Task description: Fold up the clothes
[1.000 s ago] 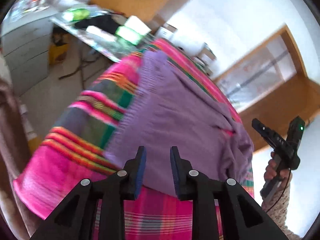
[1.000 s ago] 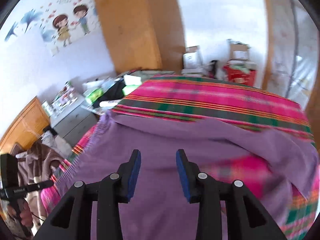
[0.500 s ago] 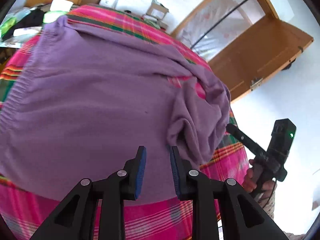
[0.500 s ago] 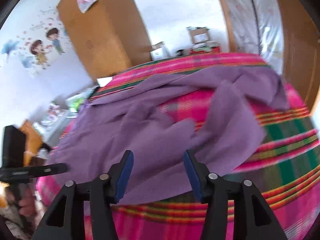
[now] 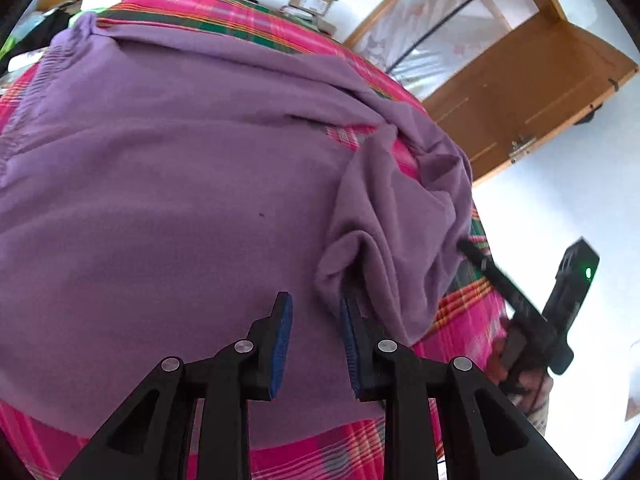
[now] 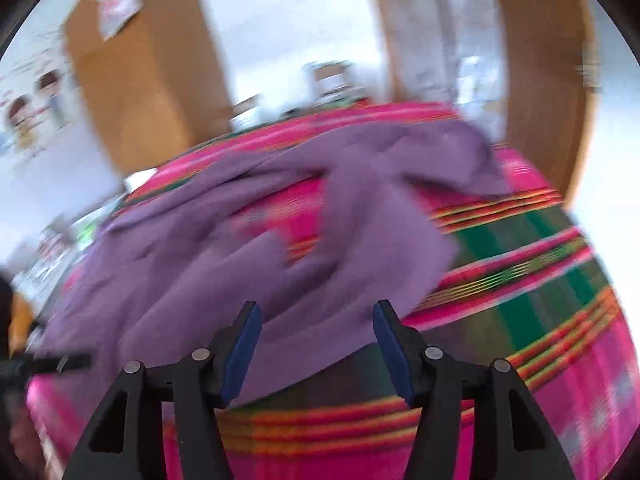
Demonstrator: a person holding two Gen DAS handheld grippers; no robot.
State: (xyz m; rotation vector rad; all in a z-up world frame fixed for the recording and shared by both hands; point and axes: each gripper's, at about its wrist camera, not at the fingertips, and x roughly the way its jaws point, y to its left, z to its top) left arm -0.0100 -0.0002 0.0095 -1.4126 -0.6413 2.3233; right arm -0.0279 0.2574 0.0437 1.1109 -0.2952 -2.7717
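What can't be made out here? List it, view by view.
- Right wrist view: motion blur smears the purple knit garment and the wall stickers; folds and pictures unreadable.
- Right wrist view: the left gripper is cut off by the picture's left edge.
- Left wrist view: the pink striped bedspread is mostly covered by the garment.
- Left wrist view: box labels behind the bed are too small.

Garment [image 5: 180, 200] atop blanket [image 5: 468, 312]

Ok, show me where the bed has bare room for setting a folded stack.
Free: striped blanket right of the purple garment, out to the bed's edge, and the strip below its hem. Crowded: the middle, under the garment, and its bunched sleeve.
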